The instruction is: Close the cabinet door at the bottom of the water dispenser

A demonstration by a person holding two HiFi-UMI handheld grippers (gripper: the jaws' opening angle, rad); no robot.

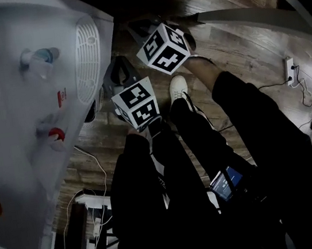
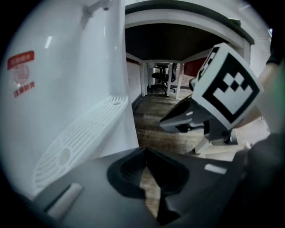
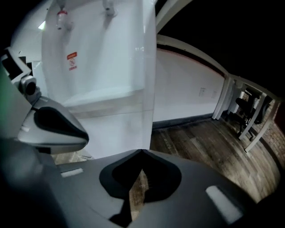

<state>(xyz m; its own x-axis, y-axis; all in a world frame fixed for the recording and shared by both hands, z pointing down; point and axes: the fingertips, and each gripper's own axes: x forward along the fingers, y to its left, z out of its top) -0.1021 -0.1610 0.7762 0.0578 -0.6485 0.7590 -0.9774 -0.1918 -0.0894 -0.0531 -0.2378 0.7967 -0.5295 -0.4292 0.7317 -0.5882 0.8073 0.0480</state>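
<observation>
Dark trouser legs (image 1: pixel 157 208) fill the near part of the head view, and beyond them both tools sit low beside the water dispenser (image 1: pixel 32 110), which stands on the left. Left gripper (image 2: pixel 146 149) has its jaws fully together with nothing between them, and only wooden floor (image 2: pixel 164 129) shows past the tips. Right gripper (image 3: pixel 141 152) is likewise closed and empty. The left one sits just to the right of the drip grille (image 2: pixel 75 142) and is the nearer of the two to the machine; the right one is further right and a little farther off. The cabinet door (image 3: pixel 104 129) is the white lower front panel under the grille ledge. It lies ahead and to the left of the right gripper's tips, and below the level of the left gripper. Its long axis runs upright. In the right gripper view it looks flush with the body, with no leaf swung out, so I judge it shut or nearly so. Any last push would go flat against the panel, and the left hand has the shorter reach
</observation>
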